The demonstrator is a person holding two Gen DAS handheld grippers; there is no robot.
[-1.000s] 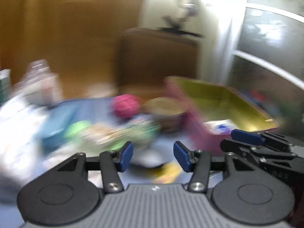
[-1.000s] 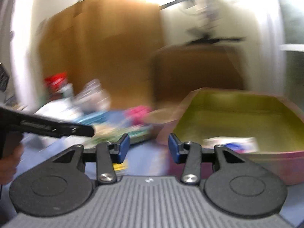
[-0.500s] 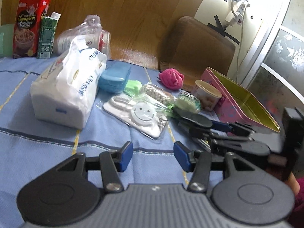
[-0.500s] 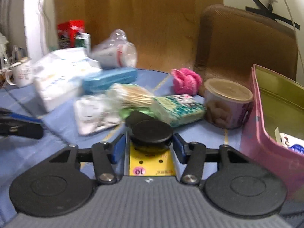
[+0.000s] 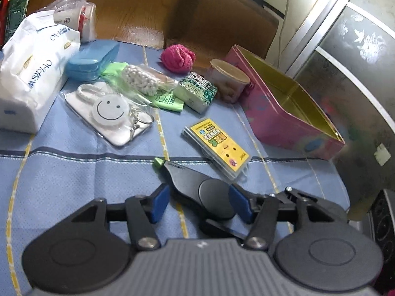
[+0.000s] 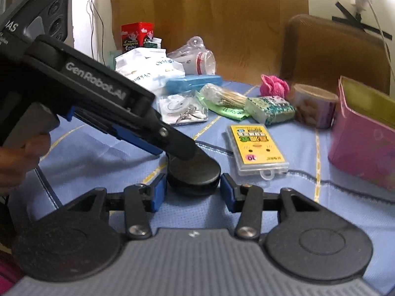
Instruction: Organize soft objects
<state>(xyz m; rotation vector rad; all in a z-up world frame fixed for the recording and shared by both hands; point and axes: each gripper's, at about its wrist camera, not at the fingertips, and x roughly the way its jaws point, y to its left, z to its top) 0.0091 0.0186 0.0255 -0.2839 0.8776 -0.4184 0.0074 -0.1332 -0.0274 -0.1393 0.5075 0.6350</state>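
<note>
Both grippers, left gripper [image 5: 198, 206] and right gripper [image 6: 192, 188], hover jaws wide apart, empty, crossing above the table [image 5: 74, 172]; pink tin [image 5: 284, 113] apparently awaits soft items.

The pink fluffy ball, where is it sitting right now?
The pink fluffy ball lies at the far edge of the blue tablecloth, in front of the brown chair, between the blue case and the round tub.

Clutter sitting on a blue tablecloth [image 5: 74, 172]

A brown chair [image 5: 222, 17] is standing at the far edge, with a red tin [image 6: 137, 37] and a green carton [image 5: 14, 12] crowding the far left corner.
</note>
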